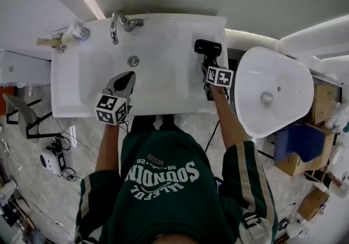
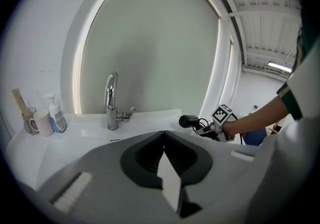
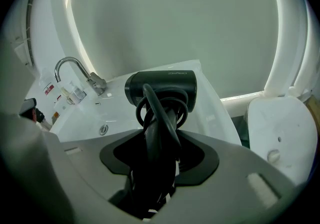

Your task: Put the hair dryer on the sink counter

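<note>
A black hair dryer (image 1: 208,47) with its cord wound round the handle is over the right ledge of the white sink counter (image 1: 163,93). My right gripper (image 1: 209,66) is shut on its handle. In the right gripper view the dryer head (image 3: 161,87) stands just past the jaws, with the counter (image 3: 212,113) below it. I cannot tell whether the dryer touches the ledge. My left gripper (image 1: 125,79) hovers over the front of the basin, shut and empty. In the left gripper view the closed tips (image 2: 163,135) point toward the faucet (image 2: 111,99), and the dryer (image 2: 189,121) is at right.
The chrome faucet (image 1: 115,24) stands at the back of the basin, the drain (image 1: 133,61) below it. A soap bottle (image 2: 56,115) and a cup (image 2: 39,122) sit at the counter's back left. A white oval fixture (image 1: 272,96) adjoins the right; cardboard boxes (image 1: 323,101) lie beyond.
</note>
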A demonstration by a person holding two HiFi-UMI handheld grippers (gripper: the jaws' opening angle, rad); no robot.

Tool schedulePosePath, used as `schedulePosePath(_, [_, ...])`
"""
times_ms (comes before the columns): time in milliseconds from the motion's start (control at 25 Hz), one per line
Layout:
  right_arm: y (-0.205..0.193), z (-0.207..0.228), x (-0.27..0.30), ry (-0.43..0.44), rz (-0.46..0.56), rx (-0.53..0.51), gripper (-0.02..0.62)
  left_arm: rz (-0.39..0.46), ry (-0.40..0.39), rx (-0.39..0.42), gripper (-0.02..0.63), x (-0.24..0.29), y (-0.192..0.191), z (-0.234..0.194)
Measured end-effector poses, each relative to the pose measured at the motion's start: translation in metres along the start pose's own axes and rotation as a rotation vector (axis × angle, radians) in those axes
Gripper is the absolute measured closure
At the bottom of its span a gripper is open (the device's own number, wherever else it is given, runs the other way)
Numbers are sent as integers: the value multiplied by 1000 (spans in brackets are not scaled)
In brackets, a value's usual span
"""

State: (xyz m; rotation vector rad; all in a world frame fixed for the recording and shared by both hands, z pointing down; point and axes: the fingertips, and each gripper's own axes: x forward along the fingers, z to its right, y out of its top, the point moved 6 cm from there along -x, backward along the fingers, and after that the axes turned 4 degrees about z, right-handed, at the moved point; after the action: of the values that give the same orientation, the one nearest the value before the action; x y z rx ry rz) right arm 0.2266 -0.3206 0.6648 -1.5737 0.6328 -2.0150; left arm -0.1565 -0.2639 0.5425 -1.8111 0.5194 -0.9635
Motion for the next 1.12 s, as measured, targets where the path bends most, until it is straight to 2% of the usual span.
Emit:
schedulePosePath(360, [0,6,26,-1,-69,-105,411,-10,60,-21,554,-14,-6,-13])
schedulePosePath(880, [-3,1,37,-17,-99,-161,410,-12,97,-50,554,-23,-15,-10])
schedulePosePath(1120, [-9,1,36,-22,-97,-140,410,-8,98,-57,554,-24,-16,-8])
